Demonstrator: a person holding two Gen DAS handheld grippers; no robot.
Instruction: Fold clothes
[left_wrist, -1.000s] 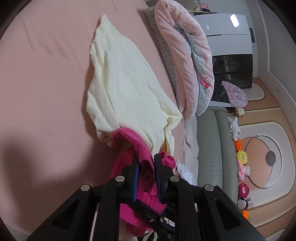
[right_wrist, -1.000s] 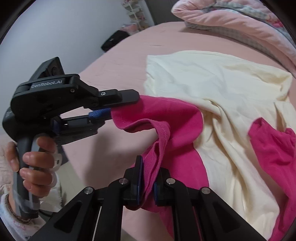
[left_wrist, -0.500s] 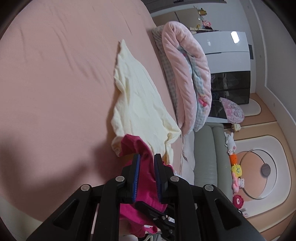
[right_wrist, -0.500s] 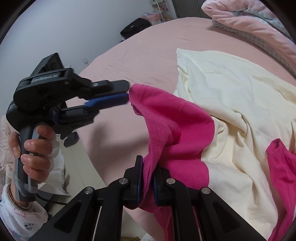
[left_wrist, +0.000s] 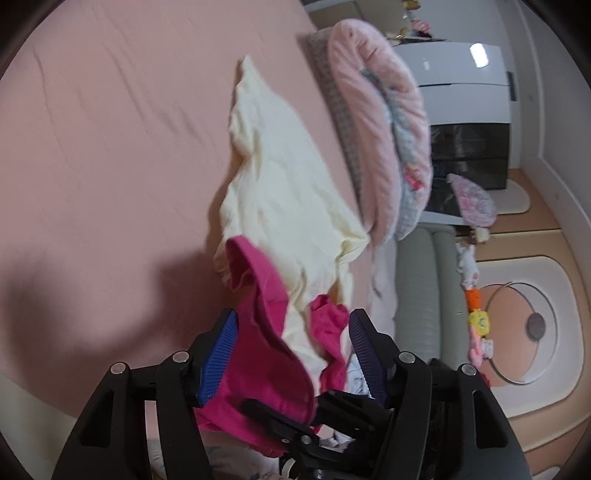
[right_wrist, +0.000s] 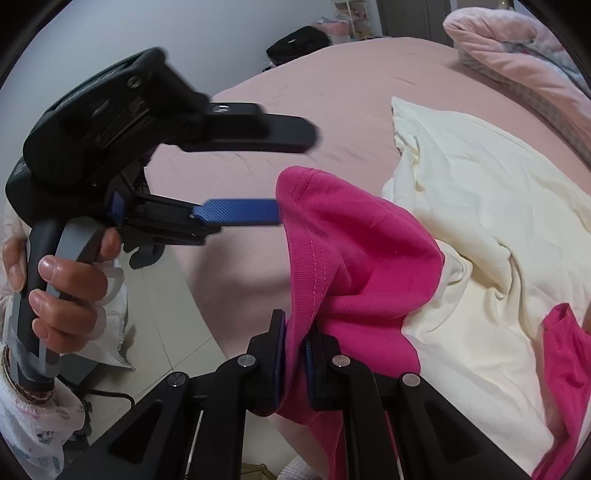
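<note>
A magenta garment (right_wrist: 354, 258) hangs over the near edge of the pink bed (right_wrist: 332, 92), partly tangled with a cream garment (right_wrist: 480, 192). My right gripper (right_wrist: 295, 328) is shut on a ribbed edge of the magenta garment. My left gripper (left_wrist: 291, 325) is open, its blue pads spread wide on either side of the magenta cloth (left_wrist: 258, 354) without pinching it. It also shows in the right wrist view (right_wrist: 291, 177), held in a hand, its jaws apart just left of the cloth. The cream garment (left_wrist: 280, 184) lies spread on the bed.
A rolled pink quilt (left_wrist: 384, 133) lies along the far side of the bed. A grey sofa (left_wrist: 421, 288), a white cabinet (left_wrist: 465, 85) and several toys (left_wrist: 476, 317) stand on the floor beyond. A black bag (right_wrist: 299, 38) sits past the bed.
My left gripper has opened and let go of the magenta garment. My right gripper keeps its grip and has pulled the cloth slightly nearer.
</note>
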